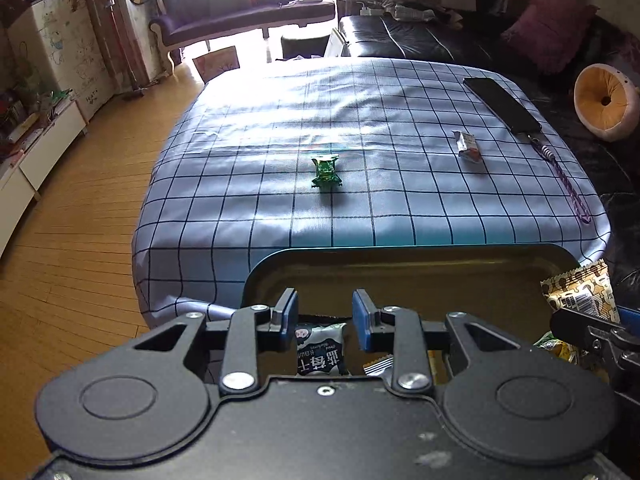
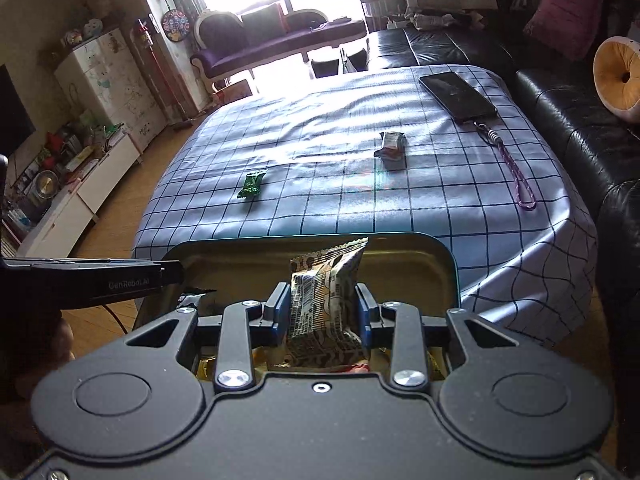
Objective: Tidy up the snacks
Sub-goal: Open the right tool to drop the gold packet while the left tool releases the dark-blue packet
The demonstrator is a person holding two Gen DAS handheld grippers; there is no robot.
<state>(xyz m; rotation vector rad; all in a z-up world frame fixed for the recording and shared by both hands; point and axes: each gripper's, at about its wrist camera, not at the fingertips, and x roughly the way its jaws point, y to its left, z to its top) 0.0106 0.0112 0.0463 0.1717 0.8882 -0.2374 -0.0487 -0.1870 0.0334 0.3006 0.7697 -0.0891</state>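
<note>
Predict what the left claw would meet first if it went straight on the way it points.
Probably the far wall of the tin tray just ahead of the left claw; depth is unclear.

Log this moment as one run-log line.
left gripper: open over tin | right gripper: shut on brown snack packet | green candy, white packet: on tablecloth

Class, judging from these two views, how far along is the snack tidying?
Done: several packets already lie in the tin tray. In hand: the right hand-held gripper is shut on a brown patterned snack packet above it; the left hand-held gripper is open. Left: a green snack packet and a white one on the tablecloth.
</note>
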